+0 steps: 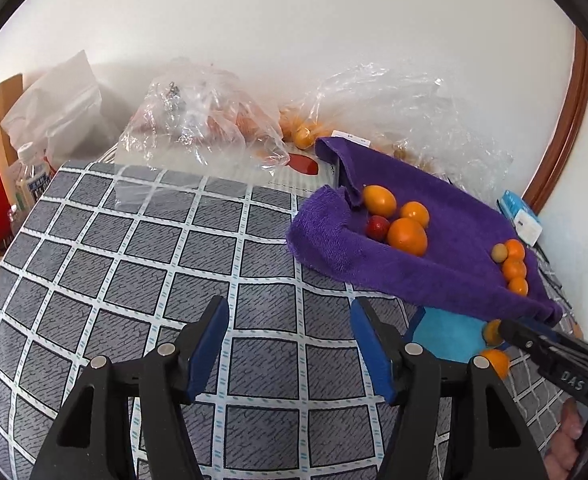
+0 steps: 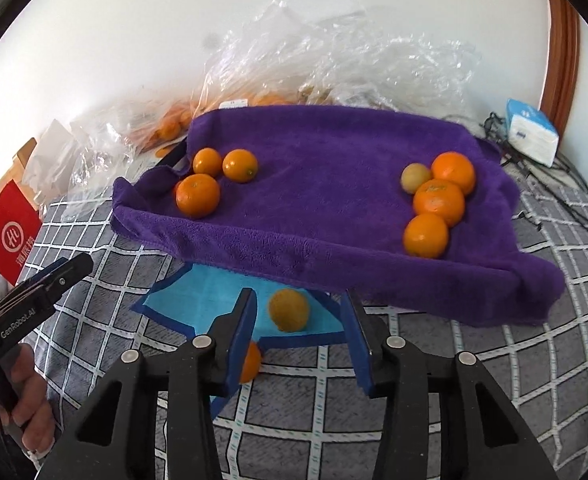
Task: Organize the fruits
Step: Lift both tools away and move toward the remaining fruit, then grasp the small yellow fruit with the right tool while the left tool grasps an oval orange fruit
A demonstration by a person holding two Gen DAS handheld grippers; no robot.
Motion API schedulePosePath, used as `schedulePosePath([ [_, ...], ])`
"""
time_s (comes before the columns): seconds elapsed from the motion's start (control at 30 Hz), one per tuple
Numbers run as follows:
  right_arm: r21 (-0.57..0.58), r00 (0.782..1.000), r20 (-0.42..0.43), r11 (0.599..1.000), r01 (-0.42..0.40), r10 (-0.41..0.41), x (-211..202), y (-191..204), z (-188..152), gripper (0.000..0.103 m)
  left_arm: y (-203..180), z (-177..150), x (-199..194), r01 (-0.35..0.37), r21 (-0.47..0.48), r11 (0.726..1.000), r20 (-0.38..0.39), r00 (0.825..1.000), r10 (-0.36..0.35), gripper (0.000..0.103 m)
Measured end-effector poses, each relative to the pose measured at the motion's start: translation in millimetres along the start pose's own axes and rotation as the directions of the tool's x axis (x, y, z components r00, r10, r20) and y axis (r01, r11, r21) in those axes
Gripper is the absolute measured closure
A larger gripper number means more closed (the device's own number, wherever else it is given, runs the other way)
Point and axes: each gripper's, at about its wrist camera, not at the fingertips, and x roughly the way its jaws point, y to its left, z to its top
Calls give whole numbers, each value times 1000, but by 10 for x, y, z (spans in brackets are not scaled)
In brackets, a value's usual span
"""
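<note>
A purple towel (image 2: 334,152) lies on the checked cloth and carries two clusters of fruit. The left cluster holds oranges (image 2: 197,195) and a small red fruit (image 1: 378,228). The right cluster has three oranges (image 2: 438,200) and a pale round fruit (image 2: 415,178). In front of the towel lies a blue cloth (image 2: 197,300) with a loose orange (image 2: 288,310) on it. My right gripper (image 2: 298,300) straddles that orange with a gap on both sides, so it is open. Another orange (image 2: 250,362) peeks from behind its left finger. My left gripper (image 1: 289,312) hovers open over bare checked cloth, holding nothing.
Clear plastic bags (image 1: 201,128) with more fruit line the wall behind the towel. A red box (image 2: 7,232) and a bottle (image 1: 33,180) stand at the left. A tissue pack (image 2: 532,132) and cables (image 2: 534,184) sit at the right. A hand (image 2: 25,400) grips the left tool.
</note>
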Motion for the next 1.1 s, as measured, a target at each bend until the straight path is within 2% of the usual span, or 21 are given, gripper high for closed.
schedulePosePath([
  [0.1, 29, 999, -38, 999, -29, 30, 135, -43, 8, 65, 26, 9, 8, 4, -17, 1000, 0, 1000, -4, 42],
  [0.27, 32, 998, -55, 999, -43, 44, 234, -50, 10, 79, 1, 6, -1, 20, -5, 1000, 6, 1000, -20, 42],
  [0.43, 21, 1000, -5, 1000, -6, 6, 57, -131, -2, 79, -37, -1, -27, 32, 6, 999, 20, 999, -32, 42],
  [0.57, -1, 993, 45, 994, 111, -111, -172, -298, -116, 79, -41, -5, -36, 43, 0, 999, 25, 999, -43, 42],
  [0.67, 7, 986, 22, 987, 163, -163, -211, -441, -221, 79, -51, -4, -56, 67, -1, 998, 39, 997, -67, 43],
  [0.8, 44, 985, -15, 984, 172, -171, -180, -621, -325, 79, -91, -13, -60, 85, 11, 996, 41, 996, -85, 43],
  [0.9, 62, 987, 4, 986, 157, -158, -184, -660, -375, 79, -135, -33, -56, 111, 34, 993, 25, 993, -112, 43],
  [0.97, 53, 985, 17, 984, 169, -170, -165, -634, -396, 79, -191, -42, -54, 113, 75, 991, 15, 993, -115, 43],
  [1.1, 18, 980, 18, 980, 200, -200, -153, -584, -403, 79, -215, -46, -57, 130, 93, 987, 13, 991, -132, 43],
])
